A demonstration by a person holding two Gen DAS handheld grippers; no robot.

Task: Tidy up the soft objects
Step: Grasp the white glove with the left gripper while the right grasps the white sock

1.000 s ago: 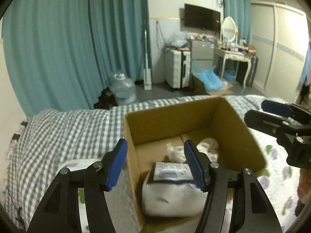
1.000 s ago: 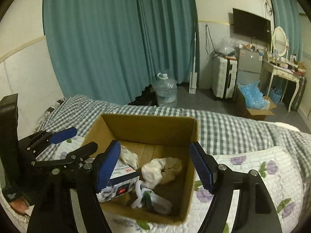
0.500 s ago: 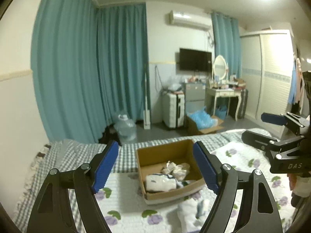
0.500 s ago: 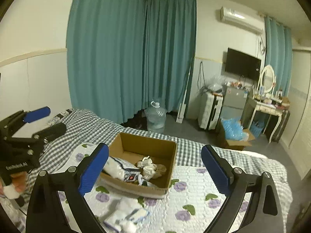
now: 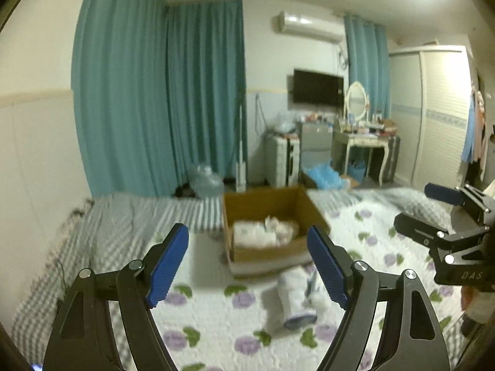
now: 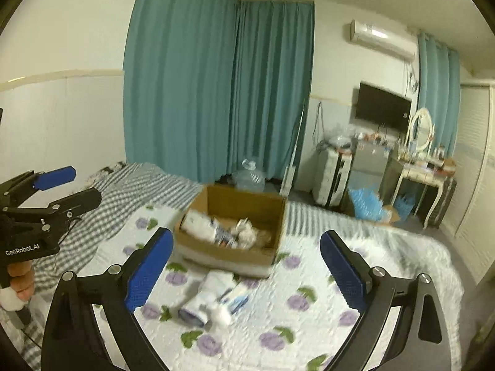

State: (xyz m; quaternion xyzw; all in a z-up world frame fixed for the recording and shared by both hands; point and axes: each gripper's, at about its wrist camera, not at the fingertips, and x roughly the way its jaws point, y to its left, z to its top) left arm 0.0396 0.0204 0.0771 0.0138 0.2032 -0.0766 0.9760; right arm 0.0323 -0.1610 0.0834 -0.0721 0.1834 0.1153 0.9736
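Note:
A brown cardboard box (image 5: 304,205) (image 6: 224,252) sits on the bed with white soft bundles (image 5: 266,232) (image 6: 222,230) inside. A white rolled bundle with a blue end (image 5: 294,298) (image 6: 210,296) lies on the quilt in front of the box. My left gripper (image 5: 249,267) is open and empty, held well back from the box; it also shows in the right wrist view (image 6: 66,187). My right gripper (image 6: 246,273) is open and empty, also back from the box, and shows at the right of the left wrist view (image 5: 428,205).
The bed has a white quilt with purple flowers (image 6: 294,303) and a grey checked blanket (image 5: 102,232) at its far side. Teal curtains (image 5: 161,99), a water jug (image 6: 249,177), a suitcase (image 5: 283,162) and a dressing table (image 5: 365,145) stand beyond the bed.
Both grippers pulled up and back from inside the box, so the whole bed and room came into view. The bundles stay in the box. Both grippers stay open.

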